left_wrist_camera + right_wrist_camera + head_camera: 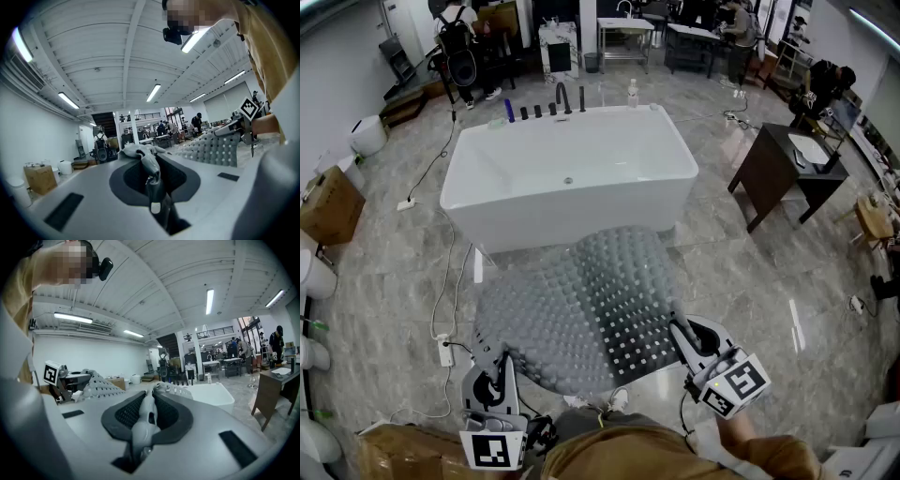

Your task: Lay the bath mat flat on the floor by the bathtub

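Holding the bath mat [581,309] up by its near edge, both grippers are clamped on it. The left gripper [500,364], at the lower left of the head view, pinches one bunched corner. The right gripper [680,330], at the lower right, pinches the other. Each gripper view shows grey mat squeezed between closed jaws. The mat hangs in the middle of the frame, draped and rumpled, above the floor [741,281] just in front of the bathtub [567,178], and is not yet laid down.

To do this step well, I judge the two corners should be drawn apart until the near edge is taut. Both should then be lowered evenly, so the far edge meets the floor first beside the tub wall and the rest follows without folds. Letting go should wait until the mat lies flat.

A power strip [444,351] with its cable lies on the floor near the mat's left side and could end up underneath it. A dark table [773,169] stands at the right of the frame, well apart. A cardboard box [328,202] sits at the far left.
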`<state>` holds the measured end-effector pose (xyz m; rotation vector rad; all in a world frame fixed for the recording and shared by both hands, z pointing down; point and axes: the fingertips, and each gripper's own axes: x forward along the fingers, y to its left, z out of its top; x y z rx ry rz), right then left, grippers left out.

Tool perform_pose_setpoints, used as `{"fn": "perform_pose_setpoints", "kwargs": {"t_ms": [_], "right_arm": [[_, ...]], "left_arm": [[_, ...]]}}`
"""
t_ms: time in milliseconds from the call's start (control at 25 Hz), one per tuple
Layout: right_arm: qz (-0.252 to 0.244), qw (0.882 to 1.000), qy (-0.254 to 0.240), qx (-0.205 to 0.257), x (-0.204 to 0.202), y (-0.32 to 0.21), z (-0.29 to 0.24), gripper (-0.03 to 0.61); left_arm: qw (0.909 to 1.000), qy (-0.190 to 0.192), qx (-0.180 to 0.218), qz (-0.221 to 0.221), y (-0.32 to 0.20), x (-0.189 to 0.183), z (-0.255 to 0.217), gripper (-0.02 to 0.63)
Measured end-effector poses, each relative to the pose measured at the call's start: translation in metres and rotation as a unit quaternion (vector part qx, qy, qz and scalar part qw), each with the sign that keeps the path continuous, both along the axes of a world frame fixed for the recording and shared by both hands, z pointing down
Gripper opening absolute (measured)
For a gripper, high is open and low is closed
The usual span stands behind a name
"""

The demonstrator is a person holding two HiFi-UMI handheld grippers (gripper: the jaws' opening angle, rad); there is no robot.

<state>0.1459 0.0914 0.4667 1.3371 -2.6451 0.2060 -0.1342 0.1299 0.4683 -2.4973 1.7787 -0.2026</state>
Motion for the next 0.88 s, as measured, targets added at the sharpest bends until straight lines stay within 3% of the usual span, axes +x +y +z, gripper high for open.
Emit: {"fn": "perform_pose_setpoints", "kwargs": {"t_ms": [200,440,880], "right_arm": [[0.014,1.000,-0.003,-0.003,0.031,0.002,0.002,0.048],[0.015,1.000,0.006,0.001,0.032,0.007,0.004,0.048],[0.022,1.000,0.000,0.014,0.025,0.003,-0.005,0.048]], "left_arm": [[0.9995,0.004,0.032,-0.001,-0.004,0.020,-0.011,0.044],[0.9999,0.002,0.011,0.001,0.001,0.028,-0.004,0.044],[0.9993,-0.005,0.037,-0.004,-0.006,0.018,-0.014,0.044]]}}
